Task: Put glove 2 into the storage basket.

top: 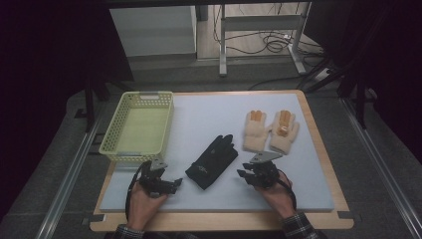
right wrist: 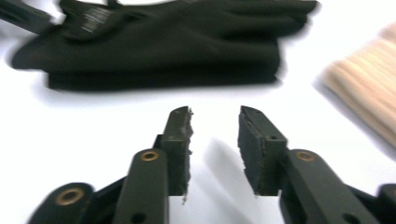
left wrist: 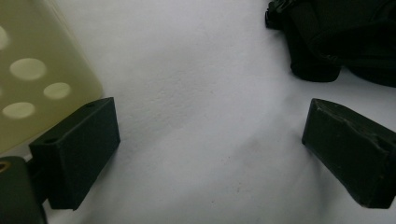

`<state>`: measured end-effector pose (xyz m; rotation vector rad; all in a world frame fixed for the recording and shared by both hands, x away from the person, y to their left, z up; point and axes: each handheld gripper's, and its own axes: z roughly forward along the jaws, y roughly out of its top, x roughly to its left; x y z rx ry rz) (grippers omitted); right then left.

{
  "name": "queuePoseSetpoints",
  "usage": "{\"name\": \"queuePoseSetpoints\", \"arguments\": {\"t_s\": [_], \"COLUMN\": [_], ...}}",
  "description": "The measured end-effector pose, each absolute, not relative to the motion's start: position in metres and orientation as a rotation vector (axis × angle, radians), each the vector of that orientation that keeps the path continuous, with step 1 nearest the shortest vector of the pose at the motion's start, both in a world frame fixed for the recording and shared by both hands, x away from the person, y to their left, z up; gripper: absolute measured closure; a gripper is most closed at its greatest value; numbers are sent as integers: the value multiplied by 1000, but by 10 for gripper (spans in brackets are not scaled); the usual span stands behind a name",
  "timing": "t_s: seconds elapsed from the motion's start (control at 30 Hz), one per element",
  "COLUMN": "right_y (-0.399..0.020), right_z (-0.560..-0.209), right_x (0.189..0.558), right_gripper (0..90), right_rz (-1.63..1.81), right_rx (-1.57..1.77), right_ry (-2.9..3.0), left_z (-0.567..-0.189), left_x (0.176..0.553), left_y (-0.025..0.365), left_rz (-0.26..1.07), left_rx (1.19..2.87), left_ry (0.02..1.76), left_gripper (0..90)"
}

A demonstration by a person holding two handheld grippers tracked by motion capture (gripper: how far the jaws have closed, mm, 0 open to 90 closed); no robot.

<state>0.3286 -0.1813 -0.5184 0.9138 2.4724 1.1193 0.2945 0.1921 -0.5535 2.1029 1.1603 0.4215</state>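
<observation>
A black glove (top: 211, 162) lies flat in the middle of the white mat (top: 209, 114). To its right, a pair of beige gloves (top: 271, 130) with orange fingertips rests side by side. My left gripper (top: 175, 183) sits just left of the black glove's cuff, jaws wide open over bare mat (left wrist: 210, 149); the black glove (left wrist: 341, 37) shows at the upper right of its view. My right gripper (top: 246, 175) hovers right of the black glove, pointing at it. Its jaws (right wrist: 215, 126) stand open with nothing between them; the black glove (right wrist: 163, 42) lies ahead and a beige glove (right wrist: 369, 88) to the right.
A yellow-green perforated basket (top: 137, 127) stands empty at the mat's left side, close to my left gripper; its wall (left wrist: 37, 79) fills the left gripper view's left edge. The mat lies on a wooden board (top: 326, 164). Cables and a metal stand sit beyond the table.
</observation>
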Motion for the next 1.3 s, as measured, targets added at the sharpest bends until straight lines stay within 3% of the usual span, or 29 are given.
{"name": "queuePoseSetpoints", "arguments": {"t_s": [0.33,0.53,0.9,1.3], "right_y": [-226,-231,-229,-229], "right_z": [-526,-532,-533,-533], "right_x": [336,337,336,335], "right_gripper": [333,222,209,203], "right_rz": [1016,1011,1000,996], "right_rx": [1042,1033,1021,1020], "right_ry": [2388,2392,2379,2375], "left_z": [-554,-554,-552,-532], "left_x": [295,295,294,290], "left_y": [192,192,192,181], "left_rz": [419,402,414,287], "left_rx": [2102,2103,2101,2087], "left_ry": [1161,1160,1156,1073], "left_gripper": [42,29,50,4]}}
